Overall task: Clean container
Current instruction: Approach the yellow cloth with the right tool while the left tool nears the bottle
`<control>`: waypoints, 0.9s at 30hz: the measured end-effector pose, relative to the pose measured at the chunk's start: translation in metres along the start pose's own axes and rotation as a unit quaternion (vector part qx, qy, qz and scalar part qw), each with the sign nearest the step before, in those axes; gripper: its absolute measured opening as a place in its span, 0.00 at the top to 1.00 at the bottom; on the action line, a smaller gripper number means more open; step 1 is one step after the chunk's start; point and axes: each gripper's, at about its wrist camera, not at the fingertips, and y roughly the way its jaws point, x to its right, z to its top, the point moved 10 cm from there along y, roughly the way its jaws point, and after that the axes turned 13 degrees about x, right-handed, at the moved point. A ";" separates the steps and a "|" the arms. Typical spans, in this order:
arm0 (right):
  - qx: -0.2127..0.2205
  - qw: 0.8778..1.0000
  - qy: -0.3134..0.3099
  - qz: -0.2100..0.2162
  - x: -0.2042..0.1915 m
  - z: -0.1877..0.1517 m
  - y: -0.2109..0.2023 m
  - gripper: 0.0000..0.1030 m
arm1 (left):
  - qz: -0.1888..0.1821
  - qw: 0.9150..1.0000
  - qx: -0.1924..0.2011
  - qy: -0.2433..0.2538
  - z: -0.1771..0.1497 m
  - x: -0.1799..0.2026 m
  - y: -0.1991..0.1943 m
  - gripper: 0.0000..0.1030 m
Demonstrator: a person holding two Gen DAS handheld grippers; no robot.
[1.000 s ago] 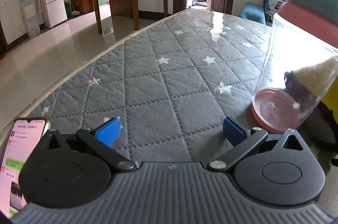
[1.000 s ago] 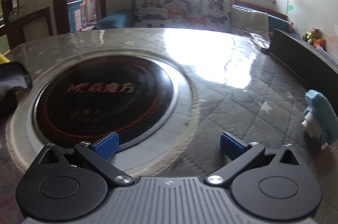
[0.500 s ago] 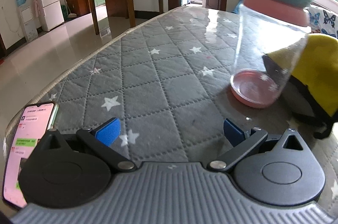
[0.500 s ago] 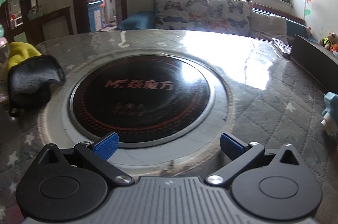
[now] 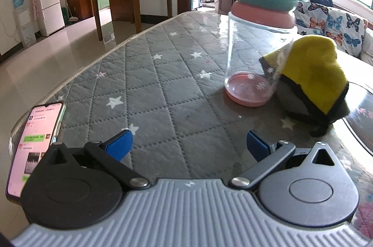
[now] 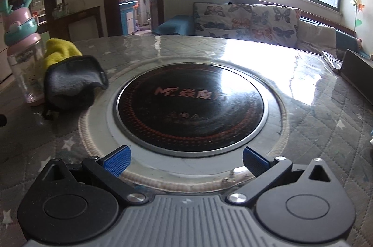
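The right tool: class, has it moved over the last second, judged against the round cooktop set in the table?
Yes. The right tool has swung left: the cooktop now sits centred ahead, and the cloth and bottle have come into view.

The black round cooktop [image 6: 191,104] set into the table carries a red logo reading roughly "MF" followed by Chinese characters, with smaller red marks below too blurred to read; the phone [image 5: 32,149] screen shows chat text too small to read.
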 end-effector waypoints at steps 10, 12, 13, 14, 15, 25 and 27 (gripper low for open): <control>-0.007 1.000 -0.005 0.022 -0.017 -0.008 -0.002 0.00 | 0.000 1.000 -0.009 0.003 -0.013 0.010 -0.024 0.00; -0.007 1.000 -0.008 0.025 -0.021 -0.009 -0.002 0.00 | 0.001 1.000 -0.010 0.005 -0.016 0.015 -0.030 0.00; -0.007 1.000 -0.008 0.026 -0.022 -0.009 -0.003 0.00 | 0.001 1.000 -0.011 0.007 -0.018 0.016 -0.031 0.00; -0.007 1.000 -0.008 0.028 -0.022 -0.009 -0.003 0.00 | 0.001 1.000 -0.012 0.008 -0.019 0.016 -0.032 0.00; -0.007 1.000 -0.009 0.029 -0.024 -0.009 -0.003 0.00 | 0.001 1.000 -0.013 0.008 -0.020 0.015 -0.032 0.00; -0.008 0.999 -0.012 0.036 -0.031 -0.010 -0.004 0.00 | -0.006 1.000 -0.008 0.011 -0.016 0.023 -0.037 0.00; -0.008 0.999 -0.014 0.037 -0.032 -0.009 -0.004 0.00 | -0.007 1.000 -0.008 0.014 -0.013 0.027 -0.032 0.00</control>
